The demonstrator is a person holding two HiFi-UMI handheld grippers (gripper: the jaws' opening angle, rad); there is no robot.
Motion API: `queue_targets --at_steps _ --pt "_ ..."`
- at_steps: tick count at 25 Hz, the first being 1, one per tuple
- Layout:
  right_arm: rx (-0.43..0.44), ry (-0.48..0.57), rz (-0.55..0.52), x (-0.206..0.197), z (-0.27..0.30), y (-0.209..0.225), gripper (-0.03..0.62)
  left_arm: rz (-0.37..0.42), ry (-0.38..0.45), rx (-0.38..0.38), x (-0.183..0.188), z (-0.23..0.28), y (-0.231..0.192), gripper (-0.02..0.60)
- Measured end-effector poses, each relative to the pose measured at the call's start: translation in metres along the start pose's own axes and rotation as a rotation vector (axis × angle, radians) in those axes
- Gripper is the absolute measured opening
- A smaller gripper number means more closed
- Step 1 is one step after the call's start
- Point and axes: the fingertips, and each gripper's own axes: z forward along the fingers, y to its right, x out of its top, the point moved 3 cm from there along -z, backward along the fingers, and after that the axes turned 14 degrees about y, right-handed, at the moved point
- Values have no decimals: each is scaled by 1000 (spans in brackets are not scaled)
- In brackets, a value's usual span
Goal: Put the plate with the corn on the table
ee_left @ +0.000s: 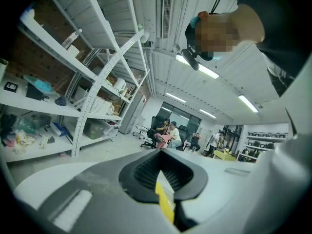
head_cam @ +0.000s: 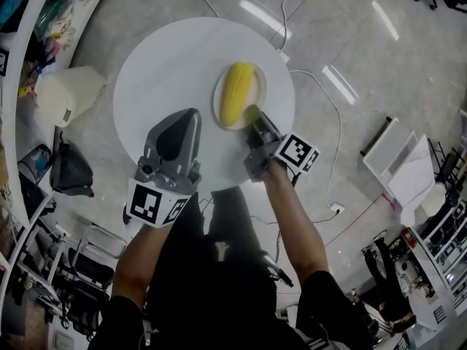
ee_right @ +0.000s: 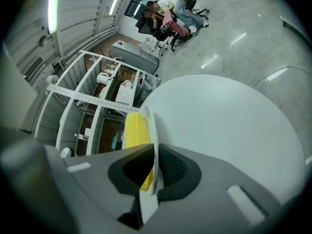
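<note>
A yellow corn cob (head_cam: 237,92) lies on a small white plate (head_cam: 257,79) over the right part of the round white table (head_cam: 168,64). My right gripper (head_cam: 254,114) is shut on the plate's near rim. In the right gripper view the plate (ee_right: 154,130) runs edge-on between the pads of that gripper (ee_right: 155,167), the corn (ee_right: 134,130) on its left side and the table (ee_right: 229,126) close behind it. Whether the plate touches the table I cannot tell. My left gripper (head_cam: 191,115) hovers over the table's near left, shut and holding nothing; the left gripper (ee_left: 163,177) points up at the room.
On the floor left of the table stand a white bin (head_cam: 67,93) and a black bag (head_cam: 71,170). Shelving (head_cam: 22,20) curves along the left. A white cable (head_cam: 332,115) trails right of the table, and a white stand (head_cam: 398,159) is further right. People (ee_left: 165,133) sit far off.
</note>
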Motion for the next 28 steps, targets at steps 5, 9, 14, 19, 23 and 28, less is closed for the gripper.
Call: queue_targets --at_steps 5,9,14,19,23,28 --pt "-13 12 -41 4 1 -1 47 -5 -4 3 -2 -1 -1 0" --pt "-60 13 -46 2 -2 2 57 -8 -5 3 -4 -2 1 0" --pt "-48 5 -173 2 -2 -4 61 -10 -7 0 -4 -5 2 0" --pt "-72 -3 -239 1 0 -5 67 -13 -7 5 -4 -6 -3 0" --pt "-91 -13 -278 1 -4 -3 78 -16 -7 7 -4 -8 -2 0" --pt "-108 -29 -327 3 -7 -1 92 -16 -7 9 -4 -10 -4 0"
